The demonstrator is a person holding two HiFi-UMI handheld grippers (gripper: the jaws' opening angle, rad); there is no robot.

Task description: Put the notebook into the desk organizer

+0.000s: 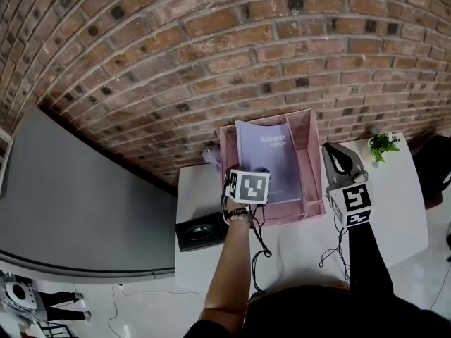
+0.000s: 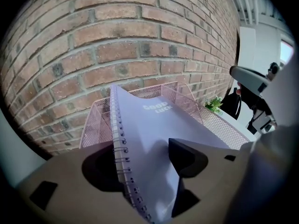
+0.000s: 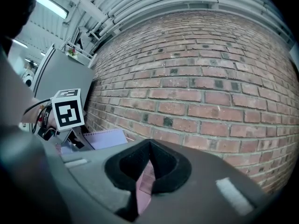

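Notebook (image 1: 268, 153) stands in the pink desk organizer (image 1: 311, 162) on the table (image 1: 394, 210), long axis leaning back toward the brick wall, spiral edge left — left tongs (image 2: 142, 162) released around it, right tongs (image 3: 148, 164) clenched on the organizer's mesh wall

The left hand-held gripper (image 2: 147, 164) is dull grey-brown with black pads (image 2: 187, 157). The right hand-held gripper (image 3: 148, 164) is grey with black pads too. Each one carries a white cube (image 1: 250, 186) with a black square pattern. Thin black cables (image 1: 262, 248) hang down from them. One arm wears a long black sleeve (image 1: 366, 259), and the other has a dark wristband (image 1: 238, 215).
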